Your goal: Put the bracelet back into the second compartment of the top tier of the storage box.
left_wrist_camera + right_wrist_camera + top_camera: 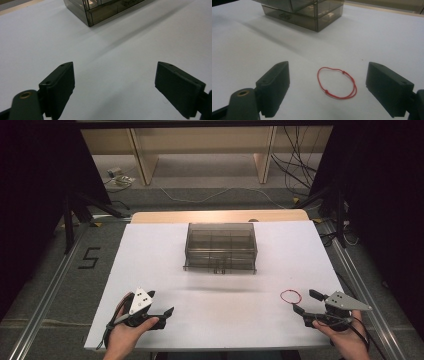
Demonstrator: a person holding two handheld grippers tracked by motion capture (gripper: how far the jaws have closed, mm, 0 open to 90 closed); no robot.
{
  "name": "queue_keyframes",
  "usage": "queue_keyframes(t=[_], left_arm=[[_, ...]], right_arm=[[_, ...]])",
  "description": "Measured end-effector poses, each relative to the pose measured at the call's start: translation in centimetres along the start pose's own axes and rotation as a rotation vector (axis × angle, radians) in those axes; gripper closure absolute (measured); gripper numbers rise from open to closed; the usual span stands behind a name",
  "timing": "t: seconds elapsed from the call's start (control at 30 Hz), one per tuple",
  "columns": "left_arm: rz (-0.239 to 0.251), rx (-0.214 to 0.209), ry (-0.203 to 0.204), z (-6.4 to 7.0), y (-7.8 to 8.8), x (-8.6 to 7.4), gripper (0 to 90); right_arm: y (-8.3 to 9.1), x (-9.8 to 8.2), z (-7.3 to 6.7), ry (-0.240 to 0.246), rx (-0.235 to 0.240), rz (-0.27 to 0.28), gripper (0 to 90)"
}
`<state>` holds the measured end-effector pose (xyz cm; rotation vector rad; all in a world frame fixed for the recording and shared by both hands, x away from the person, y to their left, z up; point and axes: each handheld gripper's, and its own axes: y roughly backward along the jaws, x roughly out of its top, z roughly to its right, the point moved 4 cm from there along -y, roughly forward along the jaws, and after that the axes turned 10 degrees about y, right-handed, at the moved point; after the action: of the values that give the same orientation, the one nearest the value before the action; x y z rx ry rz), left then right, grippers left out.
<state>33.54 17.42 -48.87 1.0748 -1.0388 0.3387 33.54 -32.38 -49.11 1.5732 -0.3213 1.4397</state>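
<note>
White tabletop (150,250), bare working surface; all places below are given relative to the smoky organiser box.

1. Left gripper (158,303): lies near the front edge of the tabletop, well to the left of and nearer the person than the box, held in the person's left hand (131,332). Its 2 jaws stand spread wide with only bare tabletop between them, as the left gripper view shows. Judged to be parked here as the idle tool, kept out of the working lane.

2. Smoky organiser box (221,247): translucent grey-brown plastic, divided into compartments, lid down, central on the tabletop. Its front faces the person, probably so that it opens toward the grippers.

3. Red cord loop (337,83): thin bracelet-like ring with small knots, flat on the tabletop, to the right of and nearer the person than the box, well apart from it. It lies free, touching neither jaw.

4. Right gripper (307,302): just beyond the loop from the box, held in the person's right hand (350,340). Jaws fully spread and aimed at the loop, which sits ahead between their lines; judged lined up for a pick.
</note>
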Motion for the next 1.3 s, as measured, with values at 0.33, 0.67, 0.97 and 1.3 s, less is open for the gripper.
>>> queue_keyframes(t=[0.33,0.67,0.97,1.3], left_arm=[[-0.003,0.002,-0.009,0.0,-0.1,-0.1,16.3],[-0.003,0.004,-0.009,0.0,-0.2,0.0,16.3],[0.003,0.003,-0.014,0.0,-0.2,0.0,16.3],[0.003,0.003,-0.014,0.0,-0.2,0.0,16.5]], right_arm=[[-0.2,-0.1,0.4,0.004,0.003,-0.024,30.1],[-1.4,-0.6,0.8,0.059,0.053,-0.105,55.4],[-3.5,-0.9,0.6,0.109,0.115,-0.198,66.2],[-4.4,-1.0,0.7,0.109,0.151,-0.241,75.8]])
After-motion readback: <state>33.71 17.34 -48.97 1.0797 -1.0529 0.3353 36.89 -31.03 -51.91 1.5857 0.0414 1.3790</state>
